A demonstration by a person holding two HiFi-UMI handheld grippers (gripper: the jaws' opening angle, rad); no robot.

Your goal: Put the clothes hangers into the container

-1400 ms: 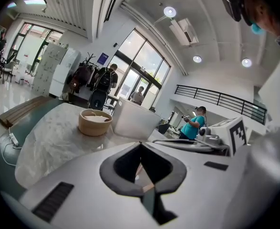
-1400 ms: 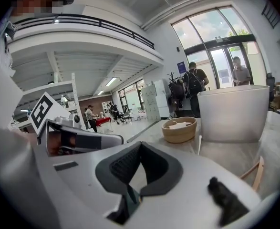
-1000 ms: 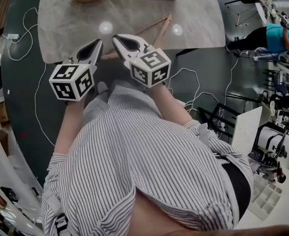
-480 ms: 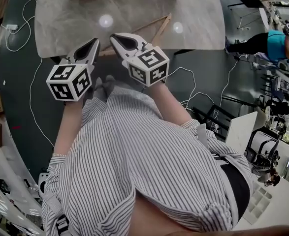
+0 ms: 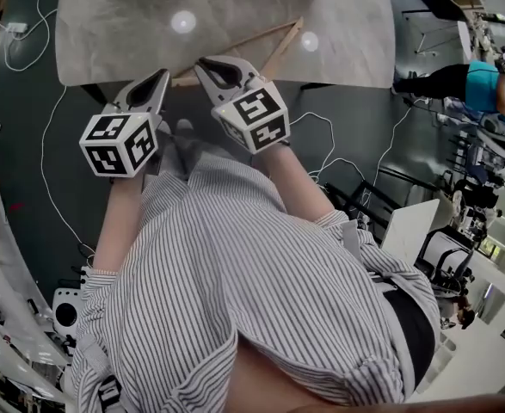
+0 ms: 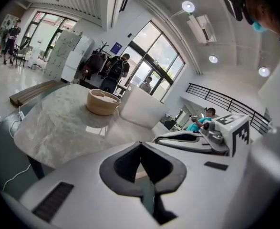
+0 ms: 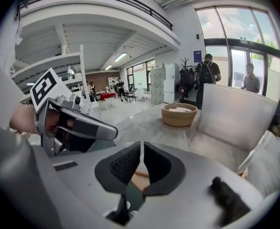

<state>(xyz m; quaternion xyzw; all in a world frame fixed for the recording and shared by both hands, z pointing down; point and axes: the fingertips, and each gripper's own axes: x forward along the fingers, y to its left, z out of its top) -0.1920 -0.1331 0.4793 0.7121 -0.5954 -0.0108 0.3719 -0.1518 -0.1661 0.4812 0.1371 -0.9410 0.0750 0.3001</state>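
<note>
A wooden clothes hanger [image 5: 265,43] lies on the marble table [image 5: 114,33] near its front edge. My left gripper [image 5: 160,77] and right gripper [image 5: 204,64] are held side by side at that edge, just short of the hanger's near end. Both are shut with nothing between the jaws. In the left gripper view the gripper [image 6: 140,144] points across the table at the white container [image 6: 142,111]. In the right gripper view the gripper [image 7: 142,144] faces the same container [image 7: 235,123], with a strip of the hanger [image 7: 139,175] showing below the jaws.
A round wooden bowl [image 6: 103,102] stands on the table left of the container. White cables [image 5: 50,170] trail over the dark floor around the table. A person in a teal top [image 5: 484,84] sits at the far right among chairs and desks.
The table has slid up and away in the head view. Both grippers now sit at its front edge rather than over it, still shut and side by side.
</note>
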